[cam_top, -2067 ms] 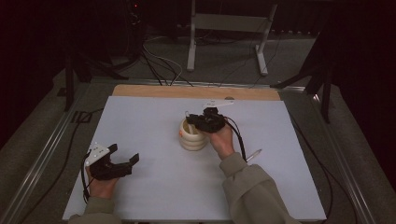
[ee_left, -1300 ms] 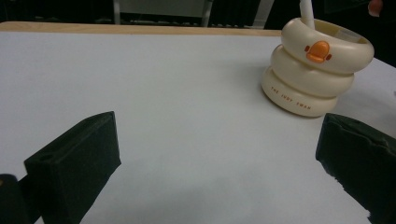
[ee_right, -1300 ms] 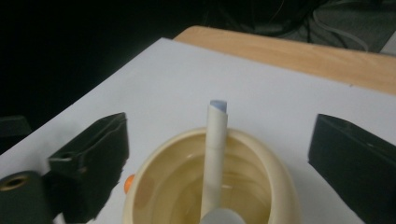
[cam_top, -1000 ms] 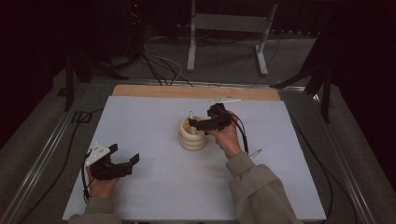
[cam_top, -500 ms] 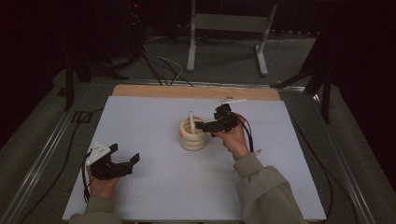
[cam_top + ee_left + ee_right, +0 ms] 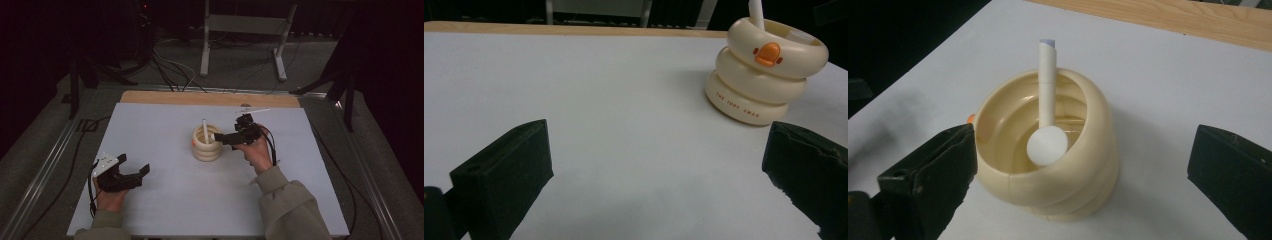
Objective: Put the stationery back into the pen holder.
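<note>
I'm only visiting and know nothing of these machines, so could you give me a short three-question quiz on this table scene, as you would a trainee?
1. True or false: the white spoon stands inside the cream holder.
2. What stands between the jaws of the left gripper? A) the holder B) the spoon C) nothing
3. Which gripper is nearer the holder?

Key:
1. True. Its round end lies in the holder and its handle leans on the far rim.
2. C. The jaws stand apart over the bare white table.
3. The right gripper; its jaws are open beside the holder, touching neither it nor the spoon.
</note>
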Demonstrator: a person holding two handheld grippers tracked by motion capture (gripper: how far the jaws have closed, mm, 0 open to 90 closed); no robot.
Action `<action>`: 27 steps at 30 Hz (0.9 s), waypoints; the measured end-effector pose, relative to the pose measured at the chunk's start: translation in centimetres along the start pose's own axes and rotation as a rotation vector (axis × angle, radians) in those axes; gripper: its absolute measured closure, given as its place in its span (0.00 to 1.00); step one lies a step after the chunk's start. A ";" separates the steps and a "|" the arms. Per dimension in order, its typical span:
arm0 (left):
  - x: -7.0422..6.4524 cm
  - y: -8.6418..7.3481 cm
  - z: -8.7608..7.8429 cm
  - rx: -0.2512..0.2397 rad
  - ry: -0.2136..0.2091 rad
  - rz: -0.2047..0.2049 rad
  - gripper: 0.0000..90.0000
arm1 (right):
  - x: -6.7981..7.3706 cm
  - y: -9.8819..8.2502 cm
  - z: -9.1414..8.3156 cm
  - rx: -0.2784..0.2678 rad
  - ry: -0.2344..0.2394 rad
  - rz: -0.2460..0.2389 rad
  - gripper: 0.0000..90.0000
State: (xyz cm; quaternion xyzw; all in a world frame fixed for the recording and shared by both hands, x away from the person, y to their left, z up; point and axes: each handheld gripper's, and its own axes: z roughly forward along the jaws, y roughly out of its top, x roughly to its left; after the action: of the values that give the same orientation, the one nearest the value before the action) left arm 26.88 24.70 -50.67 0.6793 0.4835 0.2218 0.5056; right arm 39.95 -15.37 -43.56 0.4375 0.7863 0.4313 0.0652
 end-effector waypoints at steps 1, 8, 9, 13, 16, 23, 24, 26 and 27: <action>0.0 0.0 0.0 0.001 0.000 0.000 0.00 | 0.0 -0.1 -0.1 0.001 0.001 0.001 0.00; 0.0 0.0 -0.1 0.000 0.004 -0.002 0.00 | -0.3 -0.5 -1.2 -0.006 0.003 0.004 0.00; 0.0 0.0 -0.1 0.000 0.004 -0.002 0.00 | -0.3 -0.6 -1.4 -0.005 0.000 0.003 0.00; 0.0 0.0 -0.1 0.000 0.004 -0.003 0.00 | -0.8 -1.0 -2.2 -0.001 -0.003 0.005 0.00; 0.0 0.0 -0.1 -0.001 0.005 -0.002 0.00 | -1.0 -1.4 -2.8 0.012 -0.016 -0.001 0.00; 0.0 0.0 -0.1 -0.001 0.005 -0.004 0.00 | -1.7 -2.7 -4.2 0.042 -0.065 -0.009 0.00; 0.0 0.0 -0.1 0.000 0.005 -0.004 0.00 | -1.8 -2.9 -4.4 0.044 -0.071 -0.007 0.00; 0.0 0.0 -0.1 0.001 0.006 -0.004 0.00 | -2.0 -3.3 -4.7 0.046 -0.074 -0.002 0.00; 0.0 0.0 -0.1 0.001 0.006 -0.004 0.00 | -2.2 -3.5 -4.9 0.047 -0.076 0.000 0.00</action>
State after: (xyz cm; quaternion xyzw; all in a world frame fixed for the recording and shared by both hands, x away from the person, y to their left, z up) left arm 26.79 24.70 -50.67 0.6779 0.4865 0.2224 0.5043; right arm 36.69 -20.91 -43.71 0.4553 0.7930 0.3958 0.0848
